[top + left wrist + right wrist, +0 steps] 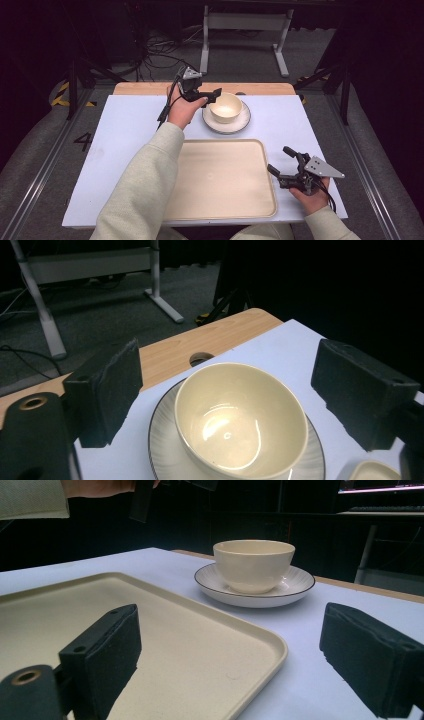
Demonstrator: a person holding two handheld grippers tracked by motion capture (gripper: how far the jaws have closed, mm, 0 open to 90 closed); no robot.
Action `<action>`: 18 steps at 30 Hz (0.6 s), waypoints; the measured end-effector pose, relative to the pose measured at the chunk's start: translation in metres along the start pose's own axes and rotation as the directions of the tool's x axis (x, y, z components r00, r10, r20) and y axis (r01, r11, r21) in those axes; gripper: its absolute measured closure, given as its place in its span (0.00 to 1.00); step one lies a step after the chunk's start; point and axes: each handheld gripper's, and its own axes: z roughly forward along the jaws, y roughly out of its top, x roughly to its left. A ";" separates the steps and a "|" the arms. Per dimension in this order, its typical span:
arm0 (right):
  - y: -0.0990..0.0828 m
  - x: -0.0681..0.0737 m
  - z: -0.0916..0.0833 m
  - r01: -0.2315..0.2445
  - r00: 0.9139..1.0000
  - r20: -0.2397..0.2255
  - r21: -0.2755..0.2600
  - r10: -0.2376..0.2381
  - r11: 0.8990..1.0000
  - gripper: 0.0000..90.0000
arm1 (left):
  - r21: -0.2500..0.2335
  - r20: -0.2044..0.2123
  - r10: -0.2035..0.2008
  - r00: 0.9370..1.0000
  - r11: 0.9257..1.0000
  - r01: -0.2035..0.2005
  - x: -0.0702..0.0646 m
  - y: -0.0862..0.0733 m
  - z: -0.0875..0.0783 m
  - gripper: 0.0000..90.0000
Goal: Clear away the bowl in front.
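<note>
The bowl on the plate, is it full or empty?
Empty. The left gripper view looks down into the bowl and shows only its bare glossy inside with light reflections. It stands upright on the plate.

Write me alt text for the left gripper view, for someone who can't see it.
A cream bowl sits on a grey-rimmed plate on a white table, framed between the open black jaws of the left hand-held gripper, which touch neither. A corner of a cream tray shows at bottom right, and a wooden board lies beyond.
</note>
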 end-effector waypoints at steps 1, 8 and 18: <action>0.000 0.000 0.000 0.000 1.000 0.000 0.000 0.000 1.000 0.11 | 0.000 0.000 0.000 1.000 1.000 0.000 0.000 0.000 0.000 0.15; 0.000 0.000 0.000 0.001 1.000 -0.001 0.002 -0.001 1.000 0.10 | 0.089 -0.020 0.005 1.000 0.996 -0.003 0.003 -0.001 0.018 0.14; 0.000 0.000 0.000 0.001 1.000 -0.003 -0.002 -0.001 1.000 0.10 | 0.181 -0.044 -0.069 0.997 0.981 0.076 0.012 -0.017 0.040 0.20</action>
